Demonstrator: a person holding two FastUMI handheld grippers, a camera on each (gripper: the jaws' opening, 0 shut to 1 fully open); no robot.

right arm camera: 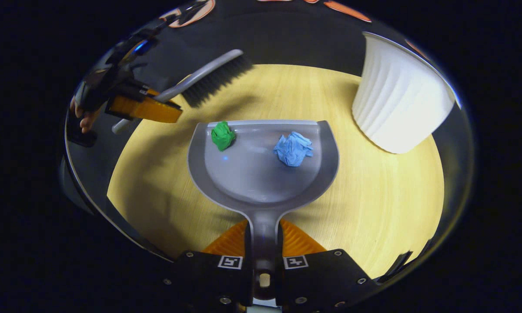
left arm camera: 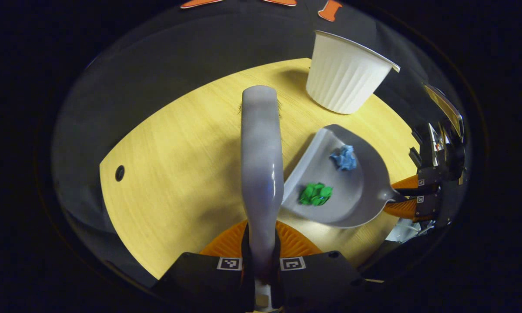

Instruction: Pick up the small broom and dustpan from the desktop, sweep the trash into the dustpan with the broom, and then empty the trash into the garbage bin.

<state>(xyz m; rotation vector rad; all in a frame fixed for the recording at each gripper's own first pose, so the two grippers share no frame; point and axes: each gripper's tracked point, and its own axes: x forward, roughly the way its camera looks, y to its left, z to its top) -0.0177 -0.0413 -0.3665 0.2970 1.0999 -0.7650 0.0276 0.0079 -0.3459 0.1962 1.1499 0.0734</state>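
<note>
Desktop (right arm camera: 374, 208): pale wood, round-edged, bearing all else. Garbage bin (right arm camera: 398, 102): white, ribbed, standing at about two o'clock from the dustpan in the right gripper view, near but apart from it; at about one o'clock from the pan in the left gripper view (left arm camera: 346, 71). Dustpan (right arm camera: 261, 174): grey, mouth toward twelve o'clock, long axis running six to twelve straight out from the right gripper (right arm camera: 263, 243); handle clamped between both fingers of that gripper, jaws narrow upon it. Whether lifted off the wood or resting: not determinable. Broom (left arm camera: 261, 165): grey handle running six to twelve from the left gripper (left arm camera: 261, 248), pinched between both its fingers; bristle head raised at about eleven o'clock from the pan in the right gripper view (right arm camera: 217, 78). Blue paper ball (right arm camera: 293, 148) and green paper ball (right arm camera: 222, 135): both inside the pan, near its front lip, right and left respectively. Judged: sweeping complete; next, a carry toward two o'clock and a tip over the bin's rim, right gripper nearer. Risk: balls near the lip rolling out early.
</note>
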